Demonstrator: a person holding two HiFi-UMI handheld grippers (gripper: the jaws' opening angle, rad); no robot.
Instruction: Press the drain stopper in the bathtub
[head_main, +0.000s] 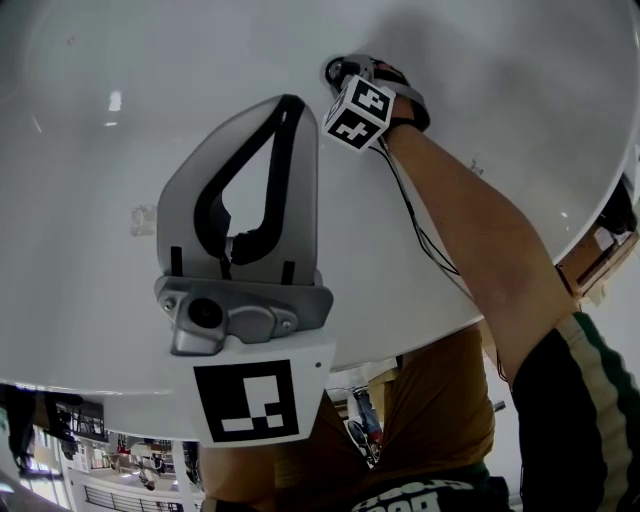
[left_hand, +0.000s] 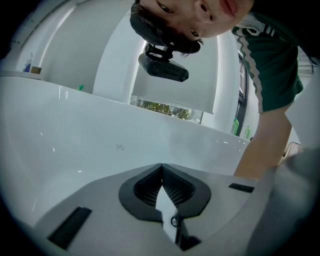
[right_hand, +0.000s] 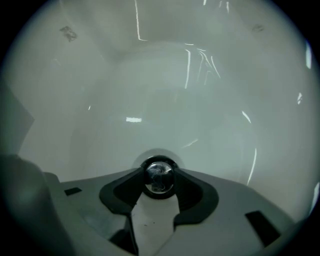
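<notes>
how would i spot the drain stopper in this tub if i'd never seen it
Look into the white bathtub, at its floor. The drain stopper is the small round chrome dome between the dark tips of the right hand-held gripper, the only shiny metal on the plain white.

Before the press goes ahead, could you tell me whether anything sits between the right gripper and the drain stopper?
Nothing visible does. The right gripper points straight at the chrome drain stopper, which shows in the gap between its parted jaws, with only the bare white bathtub floor around it.
</notes>
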